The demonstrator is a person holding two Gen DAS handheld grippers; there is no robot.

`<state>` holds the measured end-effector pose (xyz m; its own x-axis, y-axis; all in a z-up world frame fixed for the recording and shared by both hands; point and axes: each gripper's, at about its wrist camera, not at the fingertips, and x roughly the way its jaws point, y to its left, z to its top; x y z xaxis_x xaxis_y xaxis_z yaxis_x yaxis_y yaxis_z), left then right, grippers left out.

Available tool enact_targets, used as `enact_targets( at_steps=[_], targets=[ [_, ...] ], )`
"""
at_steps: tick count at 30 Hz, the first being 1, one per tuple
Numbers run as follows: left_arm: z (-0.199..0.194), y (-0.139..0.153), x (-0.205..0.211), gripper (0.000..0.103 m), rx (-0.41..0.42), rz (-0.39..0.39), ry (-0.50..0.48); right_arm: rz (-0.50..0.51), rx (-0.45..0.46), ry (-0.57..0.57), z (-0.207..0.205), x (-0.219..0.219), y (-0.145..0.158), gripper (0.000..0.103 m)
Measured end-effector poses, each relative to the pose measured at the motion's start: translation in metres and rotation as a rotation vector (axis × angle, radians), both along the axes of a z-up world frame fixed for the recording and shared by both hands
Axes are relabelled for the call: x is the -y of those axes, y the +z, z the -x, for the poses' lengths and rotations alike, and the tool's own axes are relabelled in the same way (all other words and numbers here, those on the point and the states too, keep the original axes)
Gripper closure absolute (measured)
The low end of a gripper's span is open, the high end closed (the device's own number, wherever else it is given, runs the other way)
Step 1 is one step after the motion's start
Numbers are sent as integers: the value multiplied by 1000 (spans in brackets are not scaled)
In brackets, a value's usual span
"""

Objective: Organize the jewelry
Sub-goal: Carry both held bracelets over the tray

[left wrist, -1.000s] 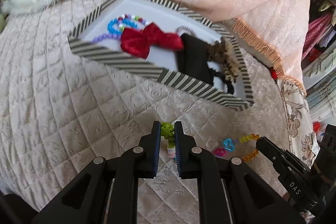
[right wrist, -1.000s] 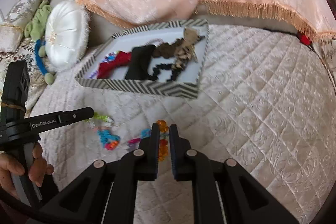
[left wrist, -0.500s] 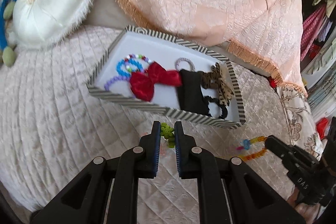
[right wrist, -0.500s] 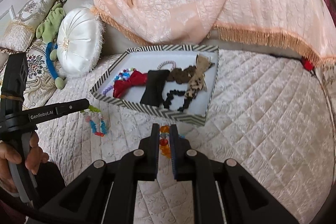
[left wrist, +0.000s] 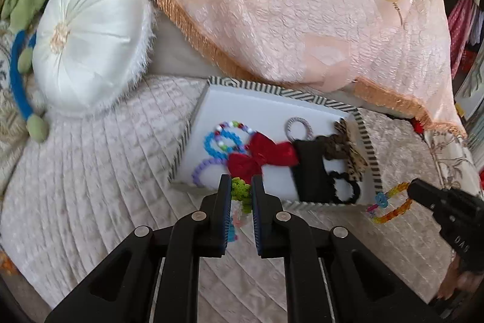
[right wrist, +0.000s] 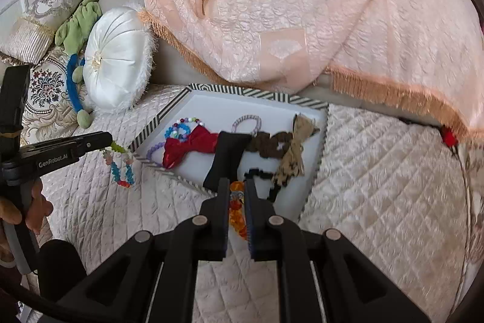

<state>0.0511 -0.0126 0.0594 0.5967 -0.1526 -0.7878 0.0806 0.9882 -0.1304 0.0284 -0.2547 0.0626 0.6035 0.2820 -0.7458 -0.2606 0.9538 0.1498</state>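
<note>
On the quilted bed (right wrist: 378, 186), the left gripper (left wrist: 241, 196) pinches a green-topped bead bracelet (left wrist: 240, 192); the right gripper (right wrist: 236, 196) pinches an orange bead bracelet (right wrist: 237, 208), both near the striped tray (right wrist: 233, 90).

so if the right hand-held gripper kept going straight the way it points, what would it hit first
Probably the tray: the right hand-held gripper, shut on an orange bead string, points at its near end, where a black cloth lies. Depth is unclear.
</note>
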Motion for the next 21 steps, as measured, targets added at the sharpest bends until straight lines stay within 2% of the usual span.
enact_targets(
  at_steps=[14,21],
  targets=[
    [-70,0,-5,101,16,-20,-7,45,1,52,-73,-35,3,94],
    [-112,-18,-2,101,7,-26,-22,27,-24,83,-120,-60,-7,94]
  ],
)
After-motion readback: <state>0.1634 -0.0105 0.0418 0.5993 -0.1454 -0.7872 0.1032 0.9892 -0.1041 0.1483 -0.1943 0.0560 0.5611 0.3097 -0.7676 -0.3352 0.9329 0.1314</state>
